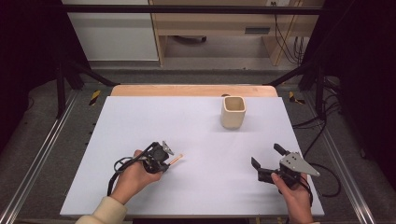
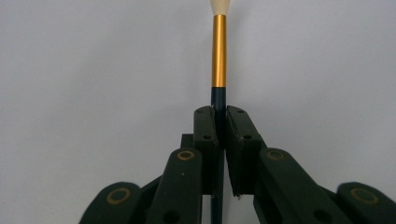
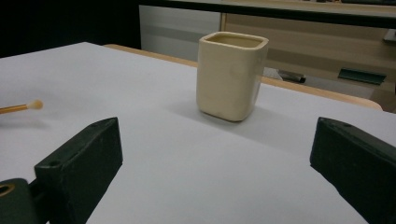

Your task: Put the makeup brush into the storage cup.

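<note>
A thin brush with a dark handle, a gold ferrule and a cream tip lies low over the white table. My left gripper is shut on its dark handle. From above, the left gripper sits at the front left, with the brush pointing right out of it. My right gripper rests at the front right, open, with nothing between its fingers. A cream square cup stands upright at the back, right of centre. In the right gripper view the cup is ahead of the wide-apart jaws, and the brush tip shows at the left.
The white table top has a wooden strip along its far edge. Black frame posts and cables stand to either side, and metal rails run along the floor. Each gripper trails a cable toward the front edge.
</note>
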A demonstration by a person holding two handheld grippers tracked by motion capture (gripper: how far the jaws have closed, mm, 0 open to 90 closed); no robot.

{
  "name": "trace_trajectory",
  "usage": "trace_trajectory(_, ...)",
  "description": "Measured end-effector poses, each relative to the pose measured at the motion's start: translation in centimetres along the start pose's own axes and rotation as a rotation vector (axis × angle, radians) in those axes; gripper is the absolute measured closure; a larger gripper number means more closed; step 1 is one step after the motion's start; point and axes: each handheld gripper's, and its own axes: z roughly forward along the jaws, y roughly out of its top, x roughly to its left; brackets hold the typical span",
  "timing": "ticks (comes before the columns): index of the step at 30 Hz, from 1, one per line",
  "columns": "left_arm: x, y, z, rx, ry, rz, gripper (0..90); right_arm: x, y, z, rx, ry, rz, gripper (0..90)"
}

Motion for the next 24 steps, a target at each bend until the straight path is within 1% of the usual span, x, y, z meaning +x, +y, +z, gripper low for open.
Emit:
trace_trajectory(2,0.0,0.1,-0.3,-0.033,0.000,-0.013,82.8,0.0,0.0,0.0,0.002,0.000,-0.002,2.8)
trace_trajectory(3,0.0,0.1,-0.3,-0.033,0.000,-0.013,82.8,0.0,0.0,0.0,0.003,0.000,-0.003,2.8)
trace_trajectory(4,-0.1,0.2,-0.8,-0.063,0.008,-0.021,82.8,0.0,0.0,0.0,0.003,0.002,-0.004,2.8)
trace_trajectory(5,-0.1,0.2,-0.8,-0.063,0.008,-0.021,82.8,0.0,0.0,0.0,0.003,0.002,-0.004,2.8)
trace_trajectory(6,-0.1,0.2,-1.0,-0.077,0.010,-0.020,82.8,0.0,0.0,0.0,0.003,0.002,-0.005,2.8)
trace_trajectory(7,-0.1,0.3,-1.4,-0.112,0.013,-0.024,82.8,0.1,0.0,0.1,0.006,0.006,-0.007,2.8)
trace_trajectory(8,-0.1,0.3,-1.6,-0.127,0.012,-0.029,82.8,0.1,0.0,0.1,0.008,0.006,-0.008,2.8)
trace_trajectory(9,-0.1,0.3,-1.6,-0.127,0.012,-0.029,82.8,0.1,0.0,0.1,0.008,0.006,-0.008,2.8)
trace_trajectory(10,0.0,0.4,-1.8,-0.152,0.007,-0.038,82.8,0.1,0.0,0.1,0.009,0.006,-0.008,2.8)
trace_trajectory(11,0.0,0.5,-2.0,-0.191,0.021,-0.036,82.8,0.2,0.0,0.2,0.005,0.014,-0.010,2.8)
trace_trajectory(12,0.0,0.5,-2.0,-0.191,0.021,-0.036,82.8,0.3,0.0,0.2,0.005,0.017,-0.005,2.9)
trace_trajectory(13,0.0,0.5,-2.2,-0.229,0.022,-0.037,82.8,0.4,0.1,0.3,0.003,0.024,0.001,3.0)
trace_trajectory(15,0.1,0.6,-2.5,-0.277,0.029,-0.048,82.8,0.5,0.2,0.3,-0.001,0.040,0.010,3.1)
trace_trajectory(16,0.1,0.6,-2.5,-0.277,0.029,-0.048,82.8,0.5,0.2,0.3,-0.001,0.040,0.010,3.1)
trace_trajectory(17,0.3,0.5,-2.9,-0.316,0.031,-0.055,82.8,0.8,0.3,0.4,-0.005,0.057,0.032,3.2)
trace_trajectory(18,0.3,0.5,-2.9,-0.316,0.031,-0.055,82.8,0.9,0.3,0.5,-0.009,0.063,0.041,3.1)
trace_trajectory(19,0.4,0.4,-3.2,-0.339,0.033,-0.053,82.8,0.9,0.3,0.5,-0.009,0.063,0.041,3.1)
trace_trajectory(20,0.5,0.1,-3.6,-0.389,0.042,-0.061,82.8,1.3,0.5,0.6,-0.024,0.083,0.057,2.9)
trace_trajectory(21,0.6,0.0,-3.7,-0.412,0.042,-0.064,82.8,1.5,0.7,0.7,-0.026,0.088,0.067,3.0)
trace_trajectory(22,0.6,-0.1,-3.8,-0.435,0.044,-0.071,82.8,1.6,0.7,0.8,-0.034,0.095,0.063,3.0)
trace_trajectory(24,0.8,-0.4,-3.9,-0.470,0.048,-0.072,82.8,2.0,0.8,0.9,-0.031,0.103,0.063,3.1)
